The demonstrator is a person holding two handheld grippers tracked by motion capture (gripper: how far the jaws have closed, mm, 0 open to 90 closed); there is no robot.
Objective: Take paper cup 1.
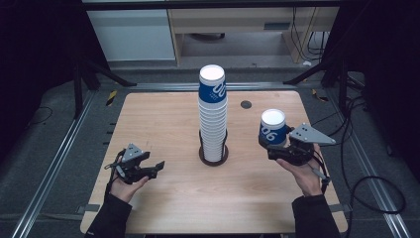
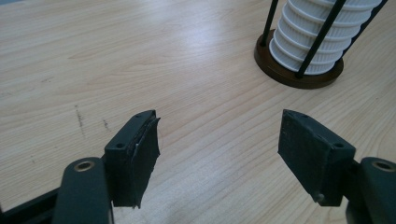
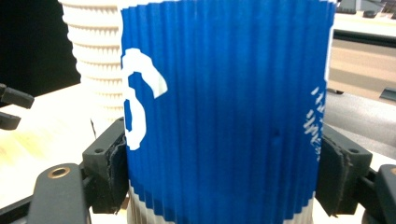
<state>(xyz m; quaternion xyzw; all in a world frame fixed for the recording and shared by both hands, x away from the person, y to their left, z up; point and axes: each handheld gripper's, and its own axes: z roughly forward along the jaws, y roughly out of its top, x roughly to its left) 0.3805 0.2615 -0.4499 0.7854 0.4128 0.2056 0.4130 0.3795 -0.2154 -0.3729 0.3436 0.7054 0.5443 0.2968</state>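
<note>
A tall stack of white ribbed paper cups [image 1: 213, 124], its top cup blue, stands in a dark wire holder [image 1: 213, 158] at the middle of the wooden table [image 1: 163, 124]. My right gripper [image 1: 271, 144] is shut on a single blue cup [image 1: 273, 130], held bottom-up just above the table to the right of the stack. In the right gripper view both pads press the blue cup's [image 3: 224, 93] ribbed sides, with the stack [image 3: 93, 70] behind it. My left gripper [image 1: 157, 166] rests low at front left, open, with bare wood between its jaws [image 2: 219, 126]. The holder's base [image 2: 299, 77] lies ahead to its right.
A small dark round insert [image 1: 246, 104] sits in the tabletop behind the stack on the right. Metal rails [image 1: 64, 148] run along the floor on both sides, and cables [image 1: 366, 183] trail off the right. A pale cabinet [image 1: 133, 34] stands beyond the far edge.
</note>
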